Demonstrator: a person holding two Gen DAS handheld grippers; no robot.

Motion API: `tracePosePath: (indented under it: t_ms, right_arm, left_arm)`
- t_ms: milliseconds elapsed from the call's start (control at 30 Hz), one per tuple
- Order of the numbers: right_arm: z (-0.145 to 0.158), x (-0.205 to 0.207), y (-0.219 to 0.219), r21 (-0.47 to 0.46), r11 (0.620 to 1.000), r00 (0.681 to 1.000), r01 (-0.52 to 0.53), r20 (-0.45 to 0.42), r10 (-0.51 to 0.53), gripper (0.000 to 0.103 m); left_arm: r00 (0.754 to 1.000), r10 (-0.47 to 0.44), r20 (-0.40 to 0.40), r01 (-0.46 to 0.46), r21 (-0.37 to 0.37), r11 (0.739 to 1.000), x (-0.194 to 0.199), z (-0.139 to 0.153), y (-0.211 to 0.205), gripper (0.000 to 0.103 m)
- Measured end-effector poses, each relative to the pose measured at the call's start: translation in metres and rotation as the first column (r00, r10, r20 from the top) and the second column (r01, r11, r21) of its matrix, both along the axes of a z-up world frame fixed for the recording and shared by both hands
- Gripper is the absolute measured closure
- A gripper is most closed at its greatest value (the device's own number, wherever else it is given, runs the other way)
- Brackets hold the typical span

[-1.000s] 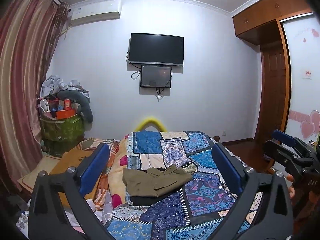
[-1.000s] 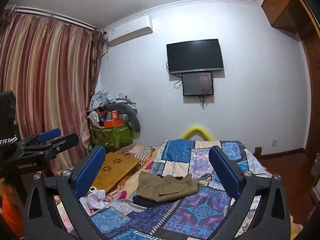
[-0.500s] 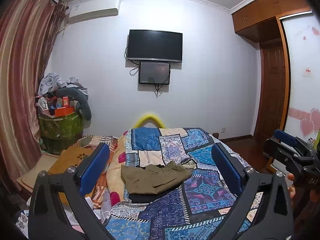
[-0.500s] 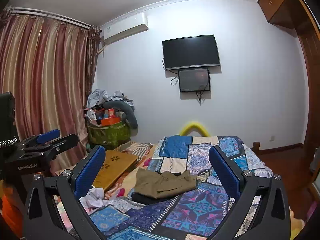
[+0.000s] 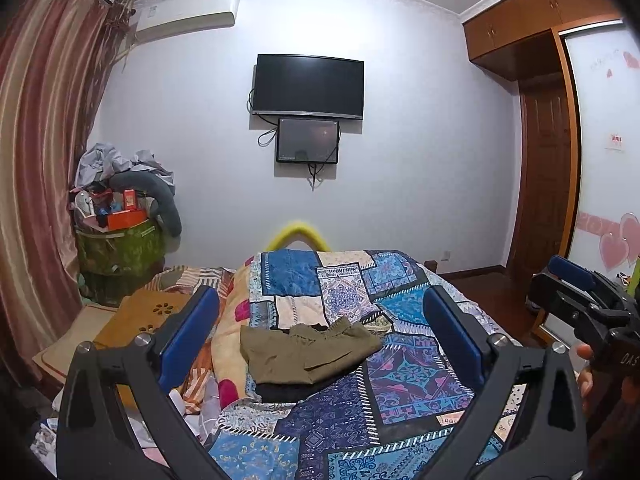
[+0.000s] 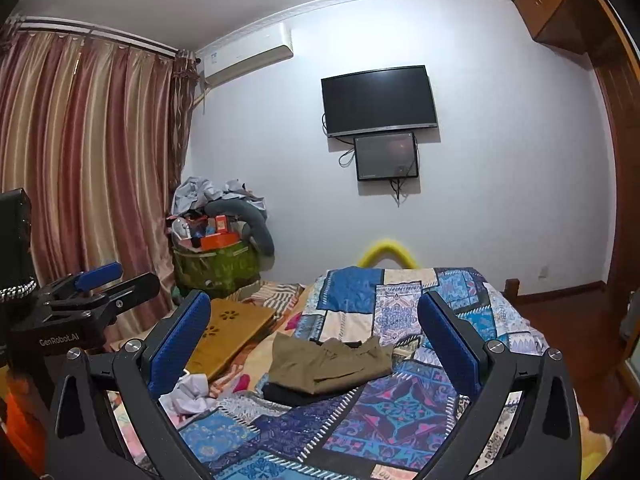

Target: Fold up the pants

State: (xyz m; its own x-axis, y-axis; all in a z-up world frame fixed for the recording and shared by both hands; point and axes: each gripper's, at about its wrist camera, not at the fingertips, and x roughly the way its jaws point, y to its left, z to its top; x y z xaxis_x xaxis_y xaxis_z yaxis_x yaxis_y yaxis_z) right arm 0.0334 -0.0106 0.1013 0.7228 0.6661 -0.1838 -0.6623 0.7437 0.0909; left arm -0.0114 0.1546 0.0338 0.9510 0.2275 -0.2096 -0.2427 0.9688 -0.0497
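Observation:
Olive-green pants [image 5: 308, 354] lie folded in a loose pile on the patchwork quilt [image 5: 404, 360], on top of a dark garment [image 5: 288, 392]. They also show in the right wrist view [image 6: 330, 364]. My left gripper [image 5: 320, 328] is open and empty, held well above and short of the pants. My right gripper [image 6: 314, 330] is open and empty too, at a similar distance. The right gripper shows at the right edge of the left wrist view [image 5: 576, 292]; the left gripper shows at the left edge of the right wrist view [image 6: 96, 292].
A wooden lap tray [image 6: 236, 332] and crumpled white cloth [image 6: 188, 394] lie at the bed's left side. A green basket [image 5: 120, 256] piled with clutter stands by the striped curtain [image 6: 80, 184]. A TV [image 5: 308, 86] hangs on the far wall. A wardrobe [image 5: 552, 160] stands right.
Both grippers have tilted slightly, so the bed and pants sit a little lower in both views. The pants have not moved. Both grippers stay open.

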Motion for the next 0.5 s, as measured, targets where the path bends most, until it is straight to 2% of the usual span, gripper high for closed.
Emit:
tracePosePath:
  t_ms: [500]
  right_arm:
    - [-0.0015, 0.0011, -0.0001, 0.008, 1.000, 1.000, 0.018, -0.015, -0.018, 0.000]
  left_arm:
    - [1.000, -0.021, 0.002, 0.022, -0.004, 1.000, 0.0030, 0.0009, 0.0022, 0.000]
